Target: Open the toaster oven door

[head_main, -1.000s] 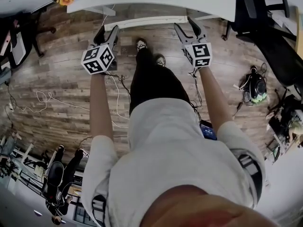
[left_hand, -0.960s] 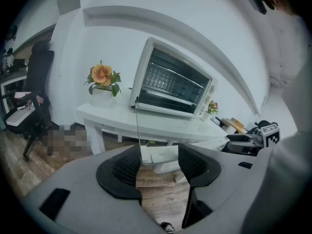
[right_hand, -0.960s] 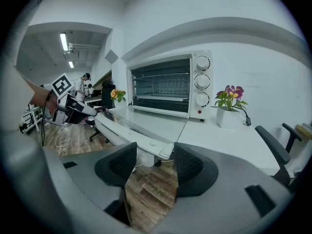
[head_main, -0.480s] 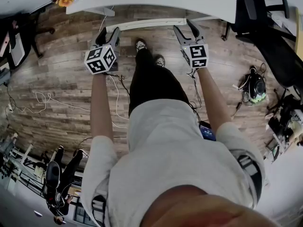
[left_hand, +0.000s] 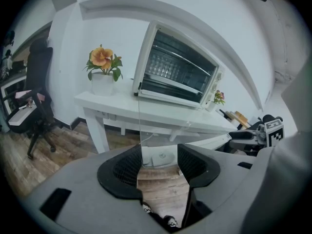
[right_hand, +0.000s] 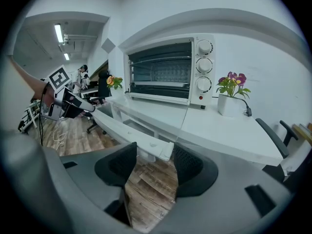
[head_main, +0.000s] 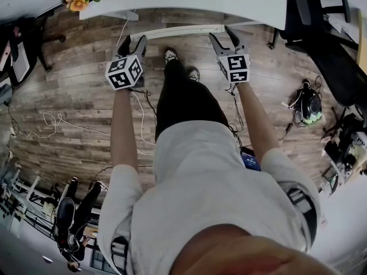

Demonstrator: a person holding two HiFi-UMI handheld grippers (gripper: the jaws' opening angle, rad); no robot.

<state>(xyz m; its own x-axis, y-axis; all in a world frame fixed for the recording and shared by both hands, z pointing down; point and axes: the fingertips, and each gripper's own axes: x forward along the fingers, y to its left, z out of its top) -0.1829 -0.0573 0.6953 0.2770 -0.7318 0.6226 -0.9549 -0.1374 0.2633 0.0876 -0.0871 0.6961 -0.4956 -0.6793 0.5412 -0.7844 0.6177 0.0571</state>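
White toaster oven (right_hand: 168, 72) closed, arms stretched forward, left tool (head_main: 133, 39), right tool (head_main: 221, 31) both agape, empty

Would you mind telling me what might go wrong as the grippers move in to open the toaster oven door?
The purple-flower pot stands close beside the toaster oven, so the right gripper might knock it. The door is shut; a hard pull may slide the oven along the table.

head view: steeply down at floor (head_main: 74, 107) | both gripper views: toward toaster oven (left_hand: 178, 72)
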